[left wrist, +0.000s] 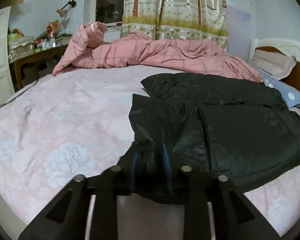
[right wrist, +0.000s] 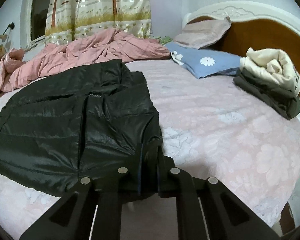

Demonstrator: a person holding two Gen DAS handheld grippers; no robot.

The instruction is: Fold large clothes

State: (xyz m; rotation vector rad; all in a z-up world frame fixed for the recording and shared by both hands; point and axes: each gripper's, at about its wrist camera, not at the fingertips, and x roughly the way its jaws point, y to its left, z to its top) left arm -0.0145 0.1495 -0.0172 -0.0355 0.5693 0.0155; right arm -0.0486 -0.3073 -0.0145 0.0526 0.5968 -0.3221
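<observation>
A black puffer jacket (left wrist: 240, 124) lies spread on the pink floral bed sheet (left wrist: 60, 120); it also shows in the right wrist view (right wrist: 70, 120). My left gripper (left wrist: 150, 150) is shut on the jacket's near left hem corner, with fabric bunched between the blue-padded fingers (left wrist: 166, 154). My right gripper (right wrist: 150, 150) is shut on the jacket's near right hem corner. The sleeves lie folded in over the body.
A crumpled pink plaid duvet (left wrist: 160, 52) lies at the far side. Pillows (right wrist: 206, 62) and a stack of folded clothes (right wrist: 270, 80) sit by the headboard (right wrist: 270, 34). A cluttered wooden desk (left wrist: 36, 54) stands at the far left.
</observation>
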